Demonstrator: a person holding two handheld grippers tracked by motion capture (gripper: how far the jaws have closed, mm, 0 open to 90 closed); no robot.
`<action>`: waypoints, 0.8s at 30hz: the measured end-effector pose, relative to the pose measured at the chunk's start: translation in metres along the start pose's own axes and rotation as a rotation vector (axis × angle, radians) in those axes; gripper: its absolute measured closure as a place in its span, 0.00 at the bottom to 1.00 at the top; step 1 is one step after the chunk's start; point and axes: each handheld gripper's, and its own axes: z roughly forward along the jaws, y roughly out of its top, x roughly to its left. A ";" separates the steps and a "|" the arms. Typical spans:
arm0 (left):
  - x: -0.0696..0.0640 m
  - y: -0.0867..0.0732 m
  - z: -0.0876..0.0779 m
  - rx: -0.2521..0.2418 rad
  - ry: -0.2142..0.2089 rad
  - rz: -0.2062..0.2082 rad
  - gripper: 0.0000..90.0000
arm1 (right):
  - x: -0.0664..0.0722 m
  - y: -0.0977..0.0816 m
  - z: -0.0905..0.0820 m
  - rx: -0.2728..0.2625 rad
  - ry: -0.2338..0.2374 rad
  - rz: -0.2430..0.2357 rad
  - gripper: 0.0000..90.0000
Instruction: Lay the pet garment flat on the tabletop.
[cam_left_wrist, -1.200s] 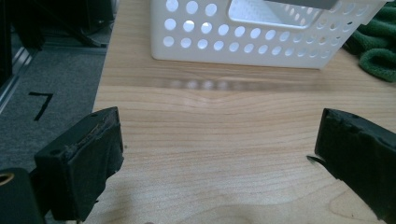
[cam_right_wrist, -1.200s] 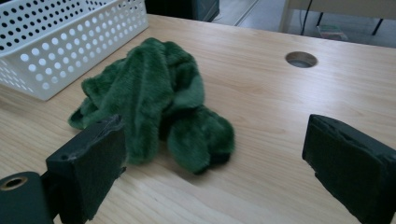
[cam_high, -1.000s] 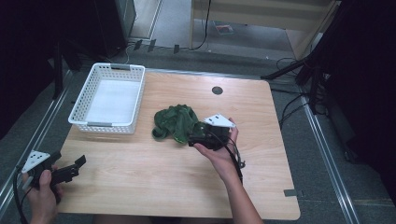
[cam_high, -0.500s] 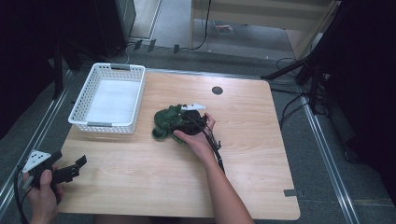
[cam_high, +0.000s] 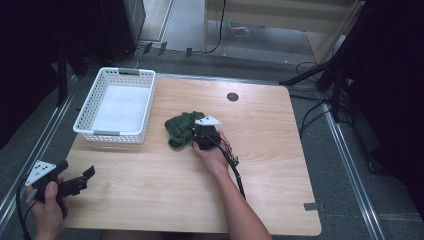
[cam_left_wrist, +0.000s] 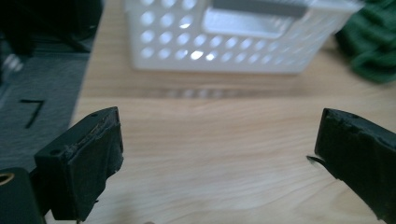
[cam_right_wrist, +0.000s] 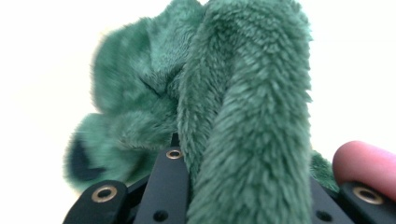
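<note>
My right hand-held gripper (cam_high: 196, 136) has come left since a second ago, onto the crumpled dark green fleece cloth (cam_high: 181, 129) at mid-bench; its jaws have just been closing and are now clamped on a thick fold of that cloth (cam_right_wrist: 243, 116). Cloth sits just right of the white perforated plastic basket (cam_high: 116, 132), apart from it. My left hand-held gripper (cam_high: 75, 184) is unchanged at the near left corner, jaws wide apart with nothing between, pointed toward the basket (cam_left_wrist: 233, 51). Light wooden bench (cam_high: 280, 165) is open to the right and near side of the cloth; round grommet hole (cam_high: 232, 96) far of it.
</note>
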 end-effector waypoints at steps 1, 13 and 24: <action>-0.018 0.008 0.002 -0.004 -0.038 0.031 0.01 | 0.000 0.004 -0.014 -0.032 0.033 0.021 0.90; -0.126 0.058 0.023 -0.057 -0.277 0.171 0.01 | 0.010 0.008 -0.116 -0.125 0.123 0.011 0.90; -0.165 0.055 0.031 -0.025 -0.490 0.229 0.01 | 0.033 -0.020 -0.207 -0.112 0.238 -0.018 0.89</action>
